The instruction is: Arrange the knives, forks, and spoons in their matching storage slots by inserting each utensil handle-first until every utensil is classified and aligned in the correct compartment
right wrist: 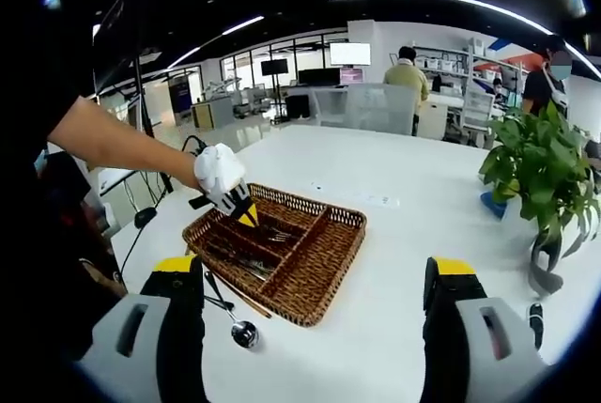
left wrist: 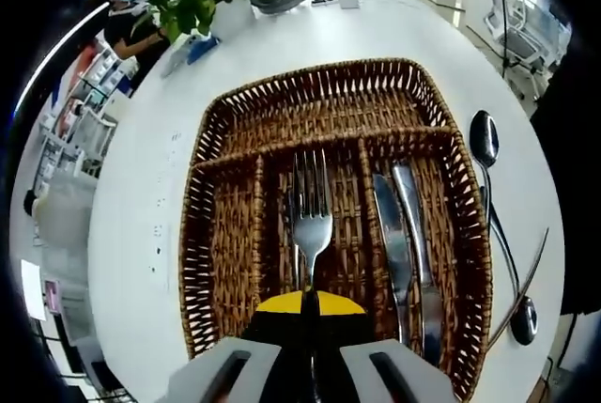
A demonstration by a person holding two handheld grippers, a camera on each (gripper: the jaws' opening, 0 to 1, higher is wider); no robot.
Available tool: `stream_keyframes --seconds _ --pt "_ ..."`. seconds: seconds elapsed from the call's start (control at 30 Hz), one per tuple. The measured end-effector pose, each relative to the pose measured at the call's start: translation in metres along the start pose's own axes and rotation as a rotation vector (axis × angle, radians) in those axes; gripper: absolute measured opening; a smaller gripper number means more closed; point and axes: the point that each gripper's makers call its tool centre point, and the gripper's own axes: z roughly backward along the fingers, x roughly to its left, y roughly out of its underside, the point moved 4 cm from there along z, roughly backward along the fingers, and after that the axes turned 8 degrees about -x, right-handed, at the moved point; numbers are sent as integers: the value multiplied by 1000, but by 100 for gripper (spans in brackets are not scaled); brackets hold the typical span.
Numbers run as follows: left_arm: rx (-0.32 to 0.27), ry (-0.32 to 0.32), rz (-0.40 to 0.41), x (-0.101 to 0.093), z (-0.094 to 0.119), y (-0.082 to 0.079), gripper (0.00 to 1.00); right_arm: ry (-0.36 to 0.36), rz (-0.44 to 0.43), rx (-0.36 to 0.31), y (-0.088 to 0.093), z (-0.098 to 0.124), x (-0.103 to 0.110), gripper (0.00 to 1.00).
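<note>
The left tongs point(left wrist: 310, 351) are clamped on a fork point(left wrist: 311, 220) by its handle, holding it over the middle slot of the wicker tray point(left wrist: 197, 234) on the white counter point(left wrist: 141, 234). Two knives point(left wrist: 408, 234) already lie in the neighbouring slot, and two spoons point(left wrist: 498, 224) wait on the counter beside the tray. If the fork tilts sideways, its tines could snag the woven divider or it could land crooked. The right tongs point(right wrist: 315, 328) stand apart, well back from the tray.

Cutlery and wicker tray point(left wrist: 235, 121) under the left gripper's jaws

A fork point(left wrist: 311, 224) is lying tines-forward just ahead of the jaws in the middle slot; two knives point(left wrist: 409, 243) are resting in the slot to its right, two spoons point(left wrist: 498, 224) lying outside the tray.
</note>
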Motion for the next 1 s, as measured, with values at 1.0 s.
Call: stream_keyframes --seconds 1.0 --pt "1 77 -4 -4 -28 3 2 42 7 52 1 14 6 99"
